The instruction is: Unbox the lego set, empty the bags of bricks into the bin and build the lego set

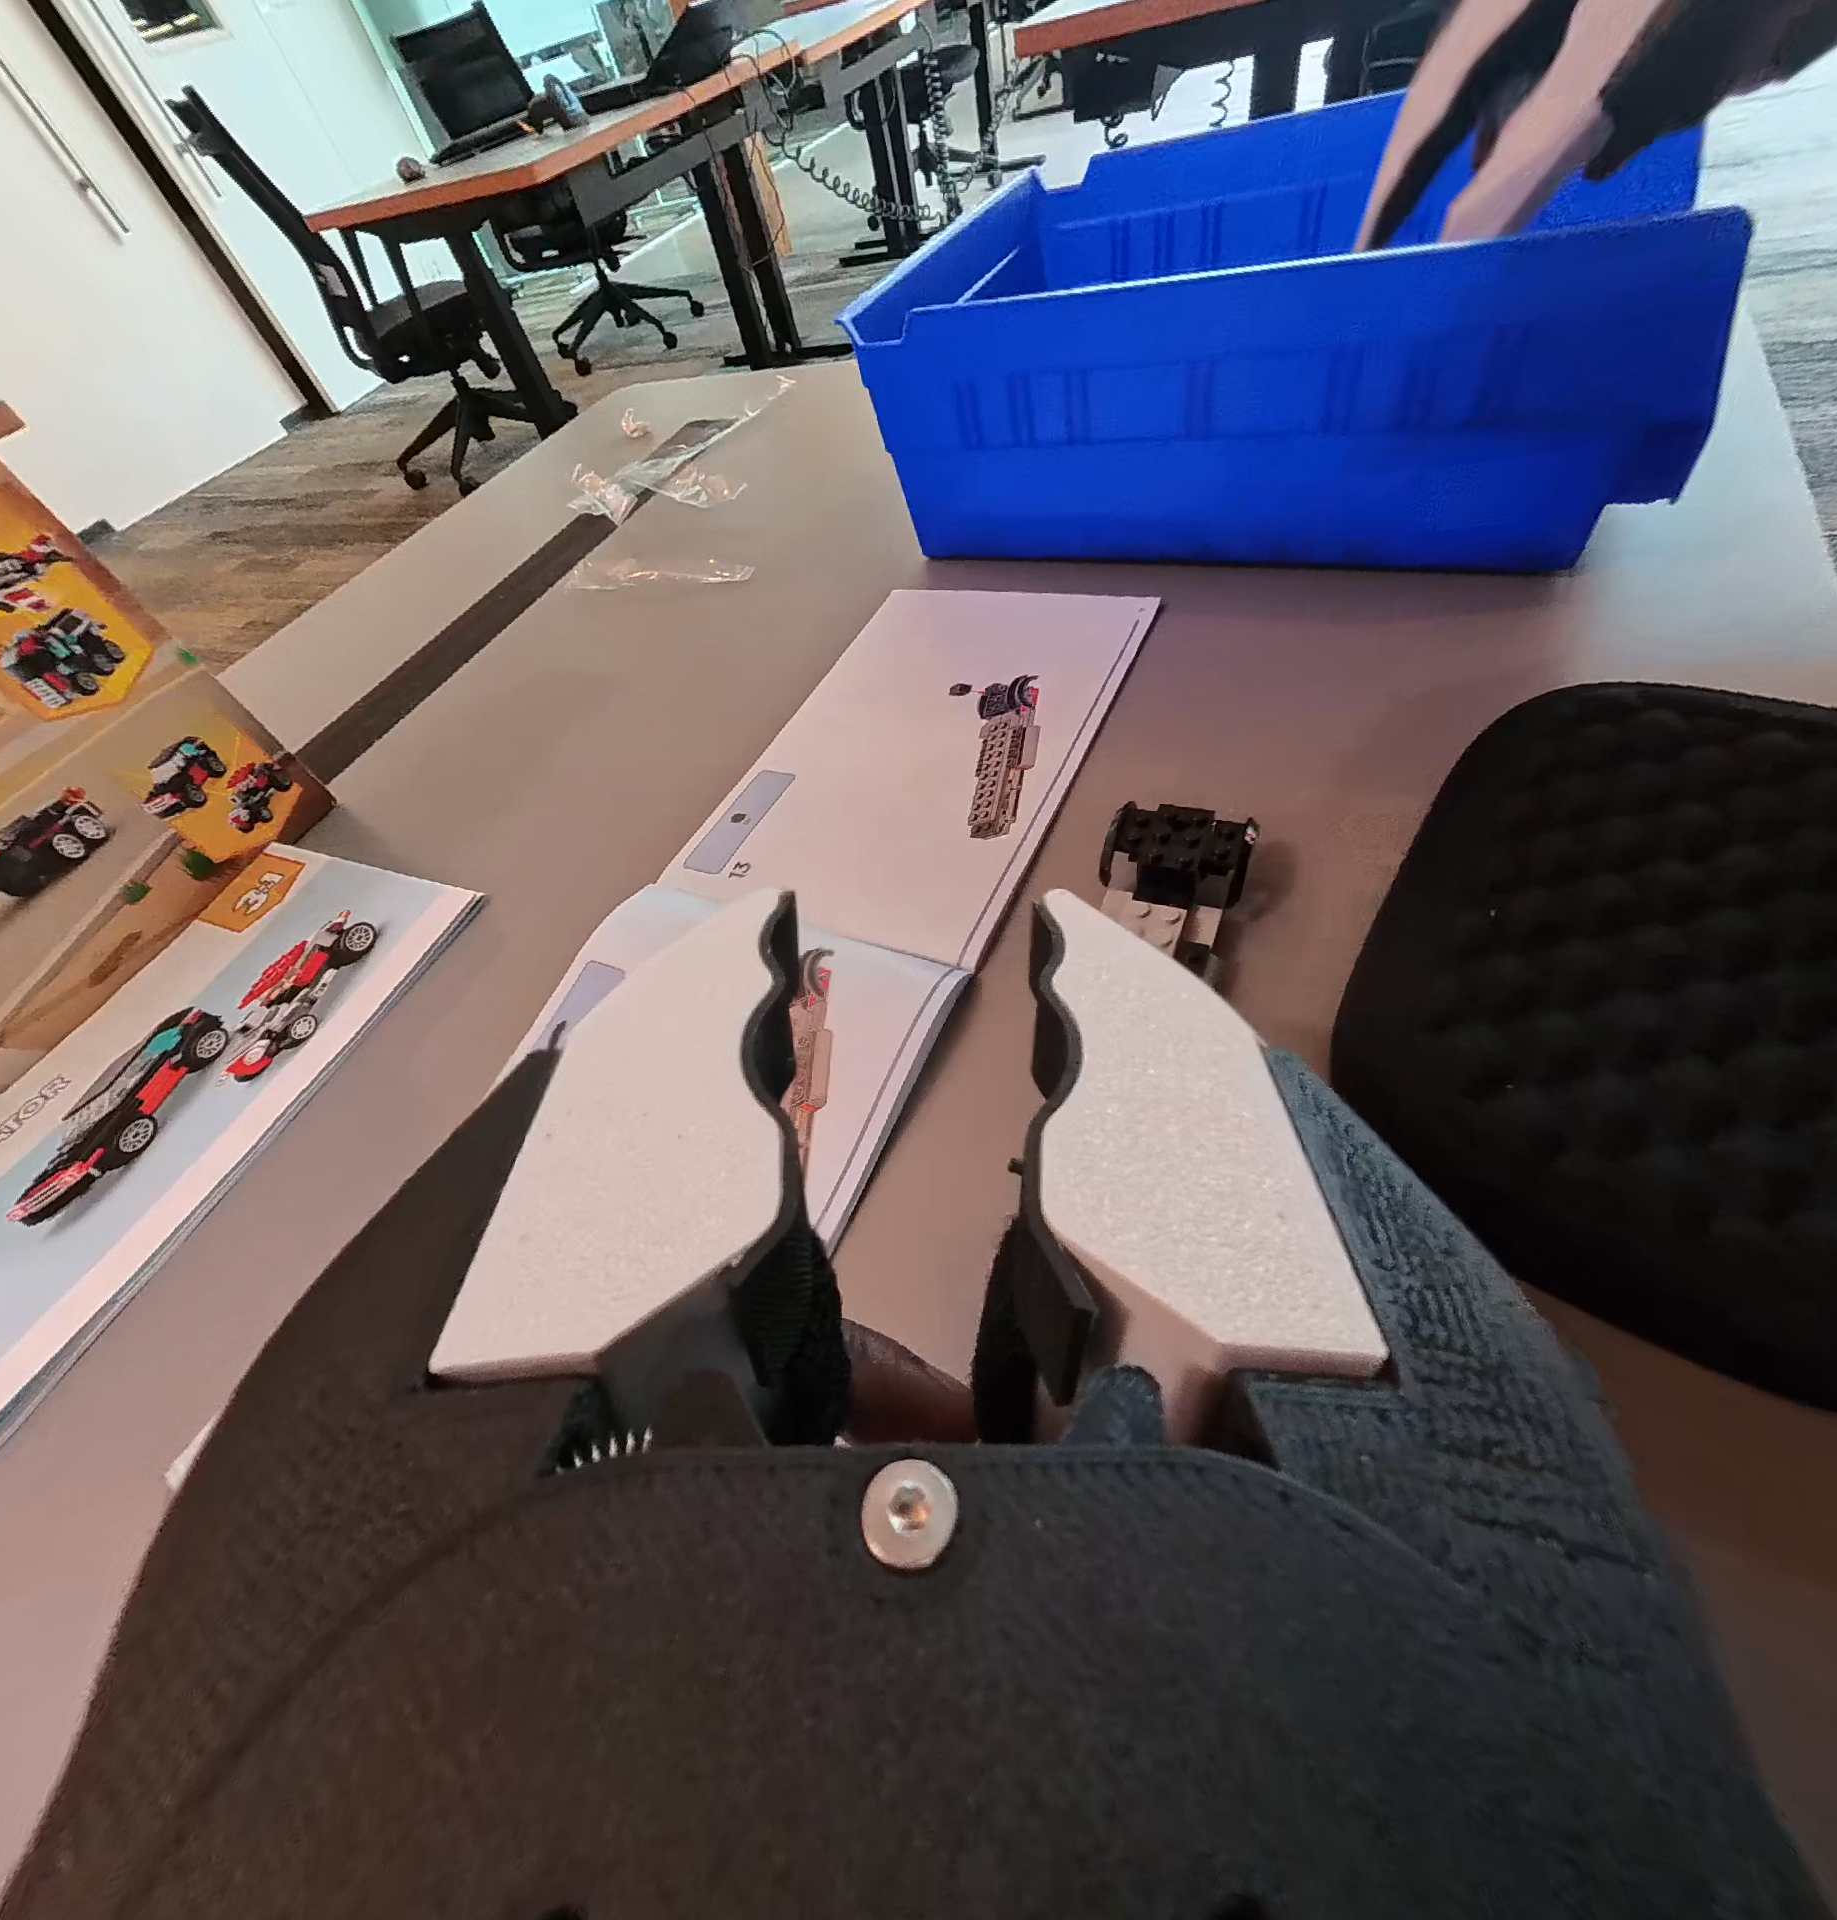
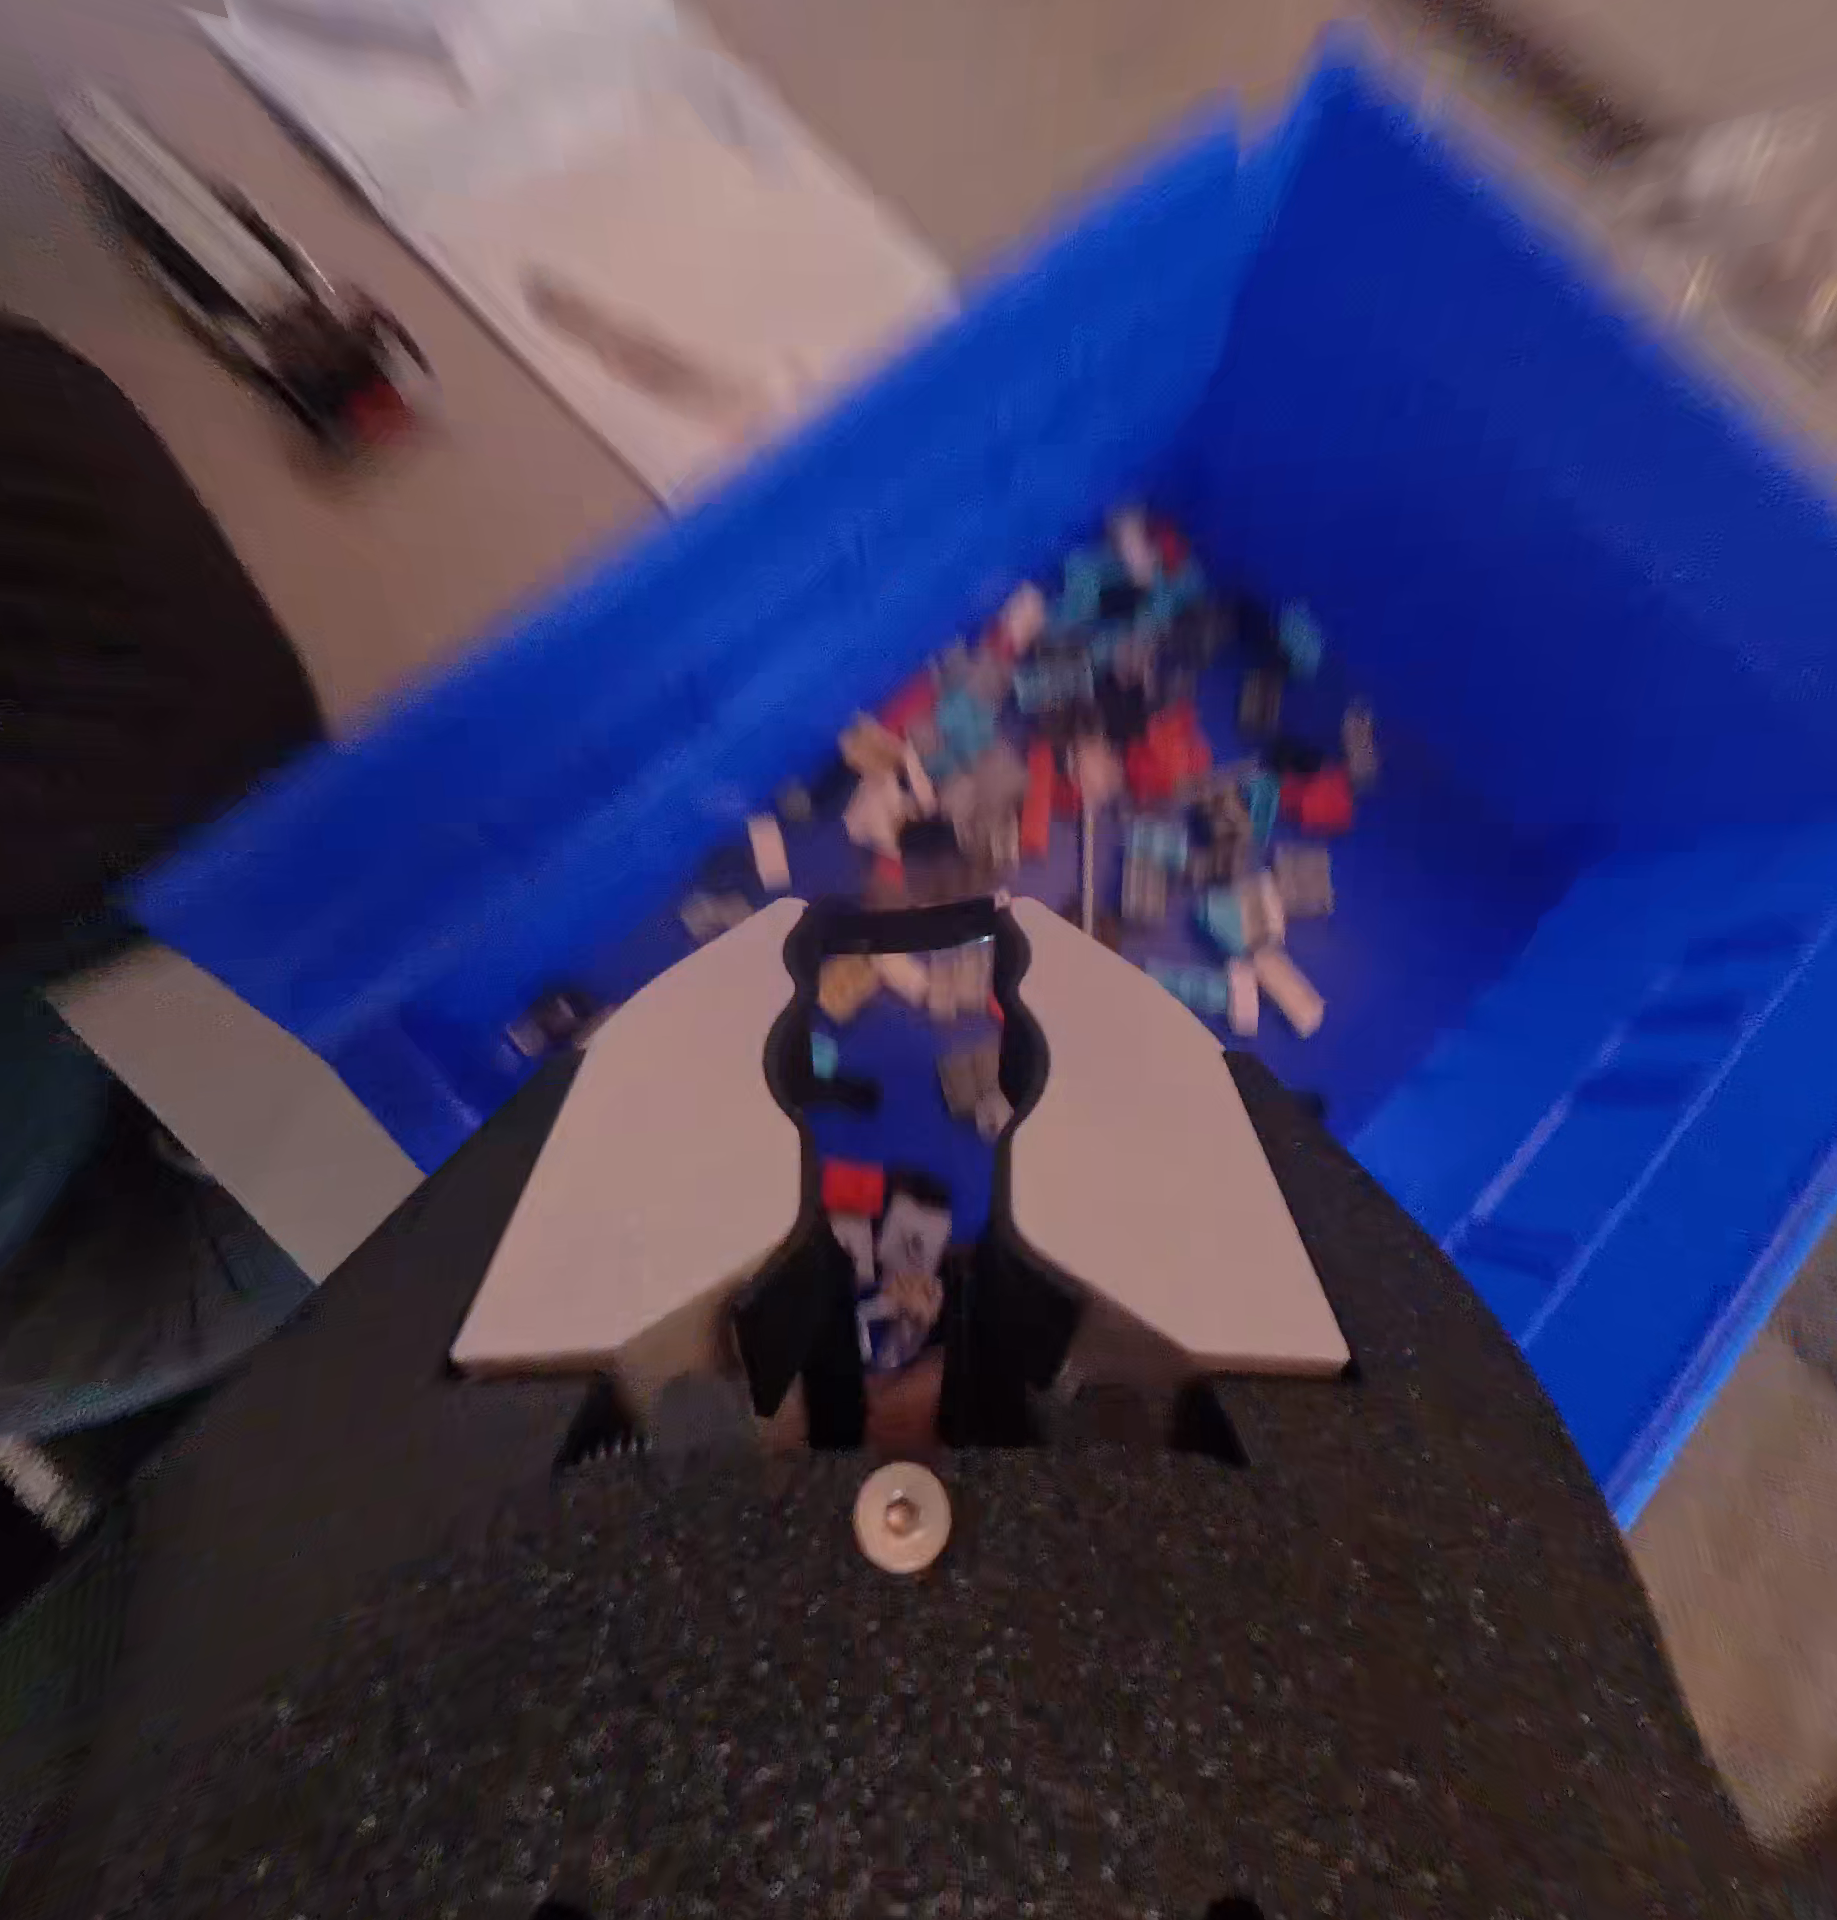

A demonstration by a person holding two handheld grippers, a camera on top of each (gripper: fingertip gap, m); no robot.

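My left gripper (image 1: 914, 925) is open and empty, low over the open instruction booklet (image 1: 924, 769). A small black and grey partial build (image 1: 1179, 883) lies on the table just right of its right finger. The blue bin (image 1: 1309, 416) stands beyond. My right gripper (image 1: 1579, 114) reaches into the bin from above. The right wrist view is blurred: my right gripper (image 2: 903, 925) is over the bin (image 2: 1413, 364), and a thin black piece (image 2: 898, 923) spans its fingertips. Several loose bricks (image 2: 1101, 779) lie on the bin floor.
The set's box (image 1: 62, 727) and a second booklet (image 1: 197, 1091) lie at the left. Empty clear bags (image 1: 654, 488) lie on the table behind the booklet. A black textured cushion (image 1: 1620, 1039) is close on the right. Office desks and chairs stand beyond the table. Spacing between my two grippers at the tips: around 35 centimetres.
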